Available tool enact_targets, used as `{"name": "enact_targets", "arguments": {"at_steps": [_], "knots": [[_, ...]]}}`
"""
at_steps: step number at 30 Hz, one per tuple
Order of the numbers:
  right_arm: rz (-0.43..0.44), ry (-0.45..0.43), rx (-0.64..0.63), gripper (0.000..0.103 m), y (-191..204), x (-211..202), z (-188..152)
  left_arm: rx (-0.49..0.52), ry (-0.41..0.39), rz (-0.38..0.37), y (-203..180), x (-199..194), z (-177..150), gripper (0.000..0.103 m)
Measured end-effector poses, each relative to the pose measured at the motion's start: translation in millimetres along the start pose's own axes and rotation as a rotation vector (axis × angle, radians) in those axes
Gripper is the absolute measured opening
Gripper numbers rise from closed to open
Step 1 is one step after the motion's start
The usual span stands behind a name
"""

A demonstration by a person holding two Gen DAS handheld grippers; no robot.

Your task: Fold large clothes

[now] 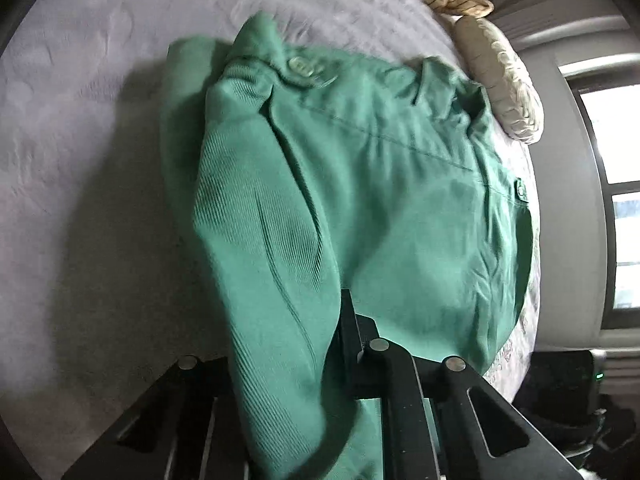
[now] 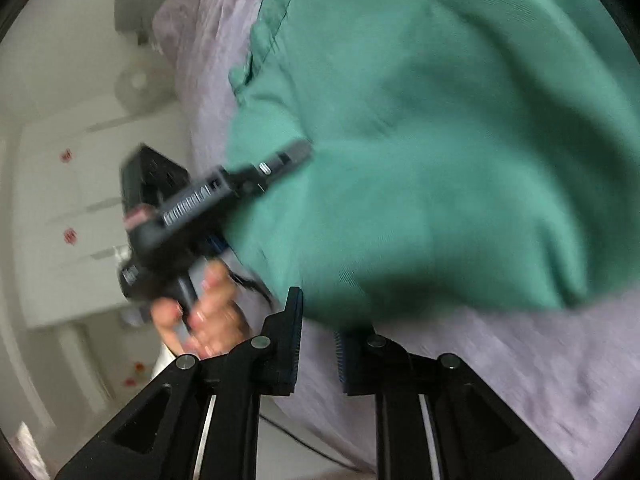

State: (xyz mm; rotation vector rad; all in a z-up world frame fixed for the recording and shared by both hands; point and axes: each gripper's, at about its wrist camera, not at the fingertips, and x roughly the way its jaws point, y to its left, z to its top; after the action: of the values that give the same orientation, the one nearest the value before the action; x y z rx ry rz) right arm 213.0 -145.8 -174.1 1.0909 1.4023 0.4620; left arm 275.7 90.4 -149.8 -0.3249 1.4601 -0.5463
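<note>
Left gripper (image 1: 320,344) pinches a fold of the shirt (image 1: 360,184) and should lay it flat on the bed (image 1: 80,120) while the right gripper (image 2: 318,344), fingers parted and empty, steadies the hem.

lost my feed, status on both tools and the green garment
Left tool shut on green garment, lifting a fold. Right tool open, empty. Beige pillow at bed edge.

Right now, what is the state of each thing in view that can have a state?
green garment: partly folded on the bed, one edge draped between the left gripper's fingers
left gripper: shut on the green garment
right gripper: open, holding nothing, its fingers at the garment's edge
bed cover: spread out, wrinkled
cream knit item: lying at the bed's far edge
</note>
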Motion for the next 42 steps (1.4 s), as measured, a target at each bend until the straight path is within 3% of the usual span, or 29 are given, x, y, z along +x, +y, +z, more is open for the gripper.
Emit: {"name": "enact_targets", "arguments": {"at_steps": [3, 6, 8, 11, 16, 20, 26, 29, 33, 36, 38, 40, 42], "knots": [[-0.087, -0.114, -0.102, 0.018, 8, -47, -2, 0.017, -0.041, -0.004, -14, -15, 0, 0.014], [-0.269, -0.277, -0.136, 0.016, 0, -89, 13, 0.032, -0.078, -0.007, -37, -28, 6, 0.014], [-0.34, -0.301, -0.096, 0.014, -22, -97, 29, 0.059, -0.103, -0.008, -54, -38, 6, 0.012], [-0.379, -0.22, -0.043, 0.002, -58, -76, 46, 0.112, -0.128, -0.012, -94, -47, 8, 0.012], [-0.328, -0.2, -0.081, 0.002, -64, -71, 42, 0.263, -0.17, 0.035, -181, -44, 9, 0.012], [-0.204, -0.215, -0.084, 0.003, -74, -111, 36, 0.414, -0.179, 0.064, -256, -25, 6, 0.012], [-0.116, -0.374, 0.0, 0.008, -118, -208, 25, 0.555, -0.103, 0.108, -351, 54, 5, 0.012], [-0.06, -0.418, 0.092, 0.01, -159, -241, 19, 0.591, -0.069, 0.15, -378, 101, 5, 0.012], [0.0, -0.435, 0.175, 0.01, -197, -256, 14, 0.643, -0.015, 0.276, -390, 163, -13, 0.012], [0.051, -0.437, 0.206, 0.01, -215, -263, 9, 0.672, -0.014, 0.352, -394, 185, -24, 0.013], [0.065, -0.43, 0.212, 0.01, -220, -260, 10, 0.682, -0.018, 0.345, -400, 186, -30, 0.028], [0.076, -0.42, 0.214, 0.01, -225, -258, 15, 0.672, -0.022, 0.299, -407, 182, -35, 0.06], [0.078, -0.415, 0.216, 0.01, -220, -239, 37, 0.677, -0.057, 0.242, -417, 172, -42, 0.077]]}}
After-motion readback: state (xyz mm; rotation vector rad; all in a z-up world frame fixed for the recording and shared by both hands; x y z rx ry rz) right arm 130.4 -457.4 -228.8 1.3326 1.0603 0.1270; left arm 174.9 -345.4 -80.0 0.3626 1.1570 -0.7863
